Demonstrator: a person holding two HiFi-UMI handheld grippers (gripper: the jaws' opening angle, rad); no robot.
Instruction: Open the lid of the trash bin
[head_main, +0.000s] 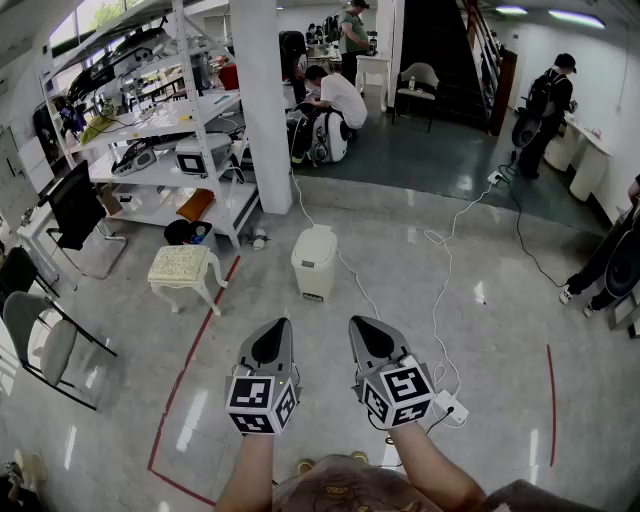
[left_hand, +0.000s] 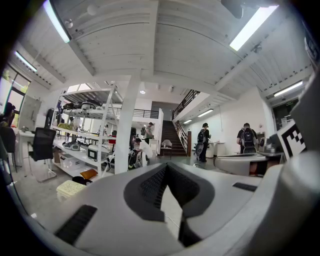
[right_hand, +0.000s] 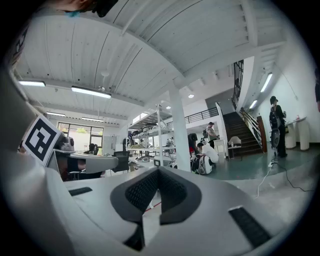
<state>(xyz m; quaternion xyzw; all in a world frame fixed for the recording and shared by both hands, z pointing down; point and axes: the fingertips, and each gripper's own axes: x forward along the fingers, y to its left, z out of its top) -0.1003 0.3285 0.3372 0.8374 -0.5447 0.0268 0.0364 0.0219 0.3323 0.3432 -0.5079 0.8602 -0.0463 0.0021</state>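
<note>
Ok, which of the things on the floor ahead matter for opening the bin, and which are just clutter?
For the job: white trash bin, lid down; left gripper; right gripper, both shut and empty.

Just lying about: cream stool; shelving unit; power strip; black office chair.

Left tool jaws together, nothing between; white pillar, shelf rack, staircase beyond.

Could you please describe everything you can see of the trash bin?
The trash bin is a cream-white box, plastic by its look, with rounded corners and a domed lid that lies shut. It stands upright on the glossy grey floor, in front of a white pillar. A white cable runs close past its right side.
</note>
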